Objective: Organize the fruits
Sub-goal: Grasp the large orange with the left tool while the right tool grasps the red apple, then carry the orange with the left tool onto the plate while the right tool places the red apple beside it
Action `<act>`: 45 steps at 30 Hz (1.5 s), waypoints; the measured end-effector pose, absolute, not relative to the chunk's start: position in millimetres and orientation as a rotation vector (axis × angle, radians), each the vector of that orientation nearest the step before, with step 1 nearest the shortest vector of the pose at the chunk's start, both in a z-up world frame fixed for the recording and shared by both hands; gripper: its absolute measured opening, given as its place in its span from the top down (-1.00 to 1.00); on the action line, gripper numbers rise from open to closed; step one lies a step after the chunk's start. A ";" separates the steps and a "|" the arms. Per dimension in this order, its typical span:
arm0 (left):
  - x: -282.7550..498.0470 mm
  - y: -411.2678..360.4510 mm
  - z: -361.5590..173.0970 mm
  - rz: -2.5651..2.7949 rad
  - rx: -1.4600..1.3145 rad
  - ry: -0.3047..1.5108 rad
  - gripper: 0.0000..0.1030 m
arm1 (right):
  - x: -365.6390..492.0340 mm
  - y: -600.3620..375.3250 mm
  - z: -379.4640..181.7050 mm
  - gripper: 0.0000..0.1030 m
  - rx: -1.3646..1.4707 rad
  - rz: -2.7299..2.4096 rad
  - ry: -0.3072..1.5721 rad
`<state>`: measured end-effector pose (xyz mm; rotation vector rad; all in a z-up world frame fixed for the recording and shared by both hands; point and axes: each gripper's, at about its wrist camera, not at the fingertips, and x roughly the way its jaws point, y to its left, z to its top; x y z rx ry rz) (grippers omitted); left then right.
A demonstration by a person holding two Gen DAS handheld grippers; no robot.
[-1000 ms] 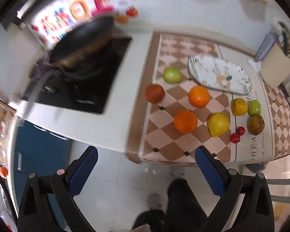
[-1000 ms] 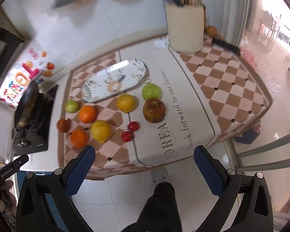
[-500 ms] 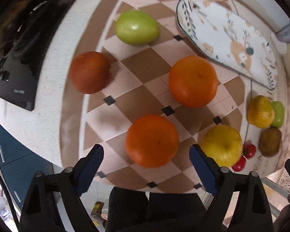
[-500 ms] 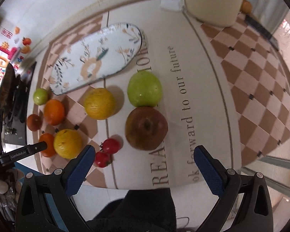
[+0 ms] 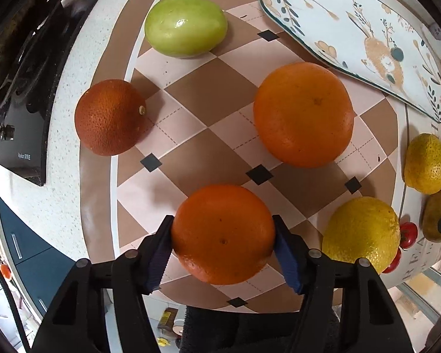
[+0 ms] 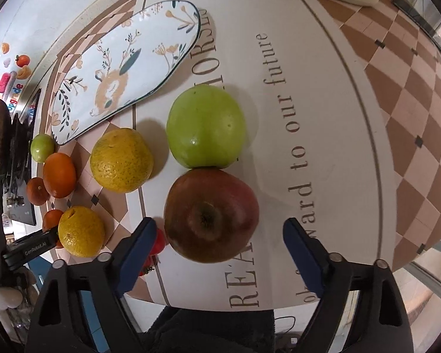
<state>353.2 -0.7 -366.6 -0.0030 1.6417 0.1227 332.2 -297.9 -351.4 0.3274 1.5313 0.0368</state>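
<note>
Nothing is sorted yet, as far as the views show: every fruit sits on the table (image 5: 73, 206) and the oval patterned plate (image 5: 352, 23) at the far side is bare. Starting at the left, a dark reddish orange (image 5: 110, 117) lies near the stove (image 5: 20, 117), with a green fruit (image 5: 186, 25) beyond it and a large orange (image 5: 303, 113) to its right. The left gripper (image 5: 223, 245) has just been closing and its blue fingers (image 5: 158, 253) press both sides of the near orange (image 5: 223, 234), which still appears to rest on the checked cloth. Further right lie a yellow citrus (image 5: 361, 232), small red tomatoes (image 5: 408, 234) and another yellow citrus (image 6: 121, 160). At the right, the right gripper (image 6: 220, 253) has also been closing, but its fingers (image 6: 139, 247) stand apart from the red-brown apple (image 6: 211, 231) between them, not yet gripping; a green apple (image 6: 205, 126) touches that apple's far side. Judging by this, the first pick-ups are only beginning, and all the moving remains.
</note>
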 end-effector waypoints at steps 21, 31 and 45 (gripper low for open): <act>381.1 3.8 -256.3 0.009 -0.085 1.461 -0.17 | 346.7 -284.1 -303.0 -0.32 0.389 0.156 1.447; 509.7 -53.2 -269.2 -0.053 -0.104 1.478 -0.17 | 472.8 -252.7 -299.2 -0.32 0.296 0.157 1.331; 589.5 -81.1 -353.0 -0.095 -0.227 1.698 -0.18 | 557.6 -222.9 -352.2 -0.32 0.123 0.179 1.437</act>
